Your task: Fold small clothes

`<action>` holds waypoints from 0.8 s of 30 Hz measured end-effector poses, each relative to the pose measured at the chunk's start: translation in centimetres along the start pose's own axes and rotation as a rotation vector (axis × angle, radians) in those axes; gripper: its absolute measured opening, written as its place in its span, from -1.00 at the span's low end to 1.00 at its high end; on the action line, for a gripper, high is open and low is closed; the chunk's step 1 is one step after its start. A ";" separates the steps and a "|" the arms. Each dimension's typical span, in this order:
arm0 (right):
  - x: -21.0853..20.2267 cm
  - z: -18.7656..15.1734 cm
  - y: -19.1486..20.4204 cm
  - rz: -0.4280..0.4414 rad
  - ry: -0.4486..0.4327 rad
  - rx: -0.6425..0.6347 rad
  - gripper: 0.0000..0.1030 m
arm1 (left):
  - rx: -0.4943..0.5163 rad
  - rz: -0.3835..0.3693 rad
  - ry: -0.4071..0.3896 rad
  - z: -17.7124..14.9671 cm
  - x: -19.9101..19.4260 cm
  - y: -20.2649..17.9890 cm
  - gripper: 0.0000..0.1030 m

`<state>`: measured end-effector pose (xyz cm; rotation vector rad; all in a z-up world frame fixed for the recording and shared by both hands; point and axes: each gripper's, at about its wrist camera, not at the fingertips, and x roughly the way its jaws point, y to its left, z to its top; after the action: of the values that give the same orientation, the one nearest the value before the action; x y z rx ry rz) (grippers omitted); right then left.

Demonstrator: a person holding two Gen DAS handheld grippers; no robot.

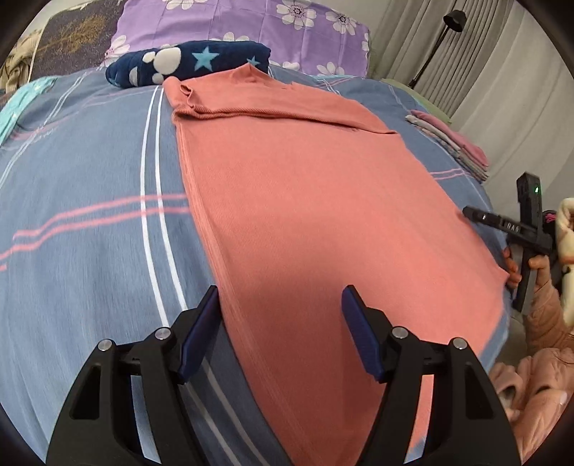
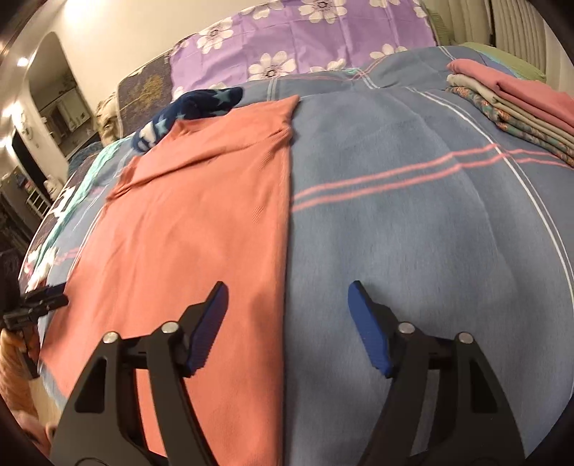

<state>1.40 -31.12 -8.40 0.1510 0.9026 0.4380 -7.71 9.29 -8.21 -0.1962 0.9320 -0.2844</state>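
Across the middle of both wrist views lies the salmon-pink top [image 1: 305, 200], spread flat on the blue plaid bedspread [image 1: 82, 222] with its sleeves folded in over the body and its neck toward the top of the frame. At the bottom of the left wrist view my left gripper [image 1: 280, 326] hangs with its blue pads spread wide and nothing between them; the left edge of the top runs down past the left pad, so the fingers straddle that edge. At the bottom of the right wrist view my right gripper [image 2: 287, 322] is likewise wide apart and empty, straddling the top's right edge, with the left pad over pink cloth and the right pad over bare bedspread. Whether either pad touches the fabric, I cannot tell.

At the upper centre of the left view a navy star-print blanket [image 1: 186, 64] sits just beyond the collar, before a purple flowered pillow [image 1: 251, 21]. At the upper right of the right view a stack of folded clothes [image 2: 516, 104] rests on the bedspread, well apart from the top.
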 end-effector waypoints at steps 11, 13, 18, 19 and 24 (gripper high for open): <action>-4.2 -4.7 -0.8 0.198 0.101 0.037 -0.16 | -0.043 -0.134 0.046 -4.3 -2.9 -1.2 -0.12; -3.9 -4.9 -0.8 0.229 0.107 0.045 -0.16 | -0.037 -0.138 0.046 -4.5 -2.8 -1.3 -0.10; -2.2 -4.0 -1.1 0.327 0.118 0.097 -0.08 | -0.047 -0.172 0.035 -4.0 -1.7 -1.3 0.10; -2.2 -3.9 -1.2 0.333 0.121 0.110 -0.09 | -0.054 -0.170 0.034 -3.9 -1.6 -1.4 0.10; -3.4 -4.9 -0.9 0.322 0.127 0.057 -0.13 | -0.038 -0.163 0.032 -4.8 -2.3 -1.6 -0.27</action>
<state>-4.04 -33.63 -9.27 0.3259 1.0199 0.7278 -13.15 8.28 -8.81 -0.3042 0.9554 -0.4219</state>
